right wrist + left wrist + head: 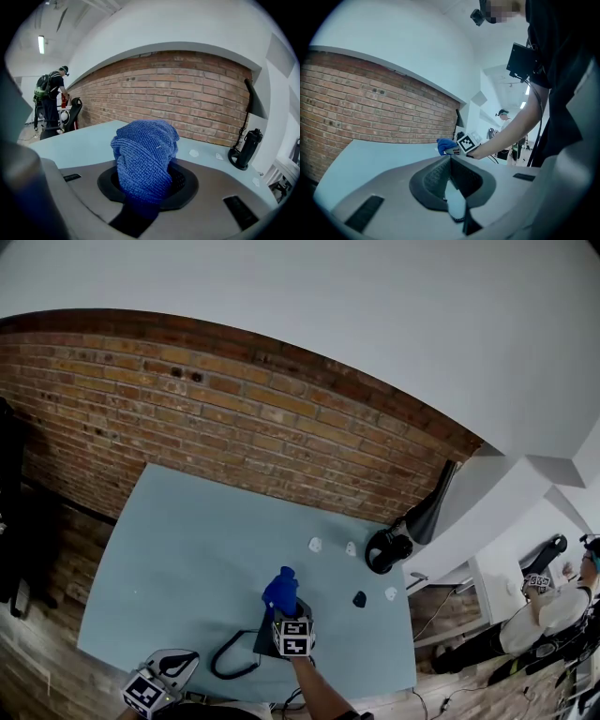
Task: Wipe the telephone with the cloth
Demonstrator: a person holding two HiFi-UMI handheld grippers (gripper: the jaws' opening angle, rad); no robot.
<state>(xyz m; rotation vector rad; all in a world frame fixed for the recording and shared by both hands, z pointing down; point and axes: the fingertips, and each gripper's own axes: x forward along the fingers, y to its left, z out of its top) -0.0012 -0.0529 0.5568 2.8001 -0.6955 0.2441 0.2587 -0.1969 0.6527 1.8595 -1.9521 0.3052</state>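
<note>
Here the blue cloth (143, 159) is bunched and clamped in the right gripper (287, 607), which is held above the near part of the pale worktop (187, 559). Directly under this gripper lies the dark telephone (263, 643), mostly covered by it, and its black cord (223, 664) loops to the left. The left gripper (450, 161) is at the near edge, its jaws closed together with nothing between them. Behind the worktop stands a brick wall (234, 427).
</note>
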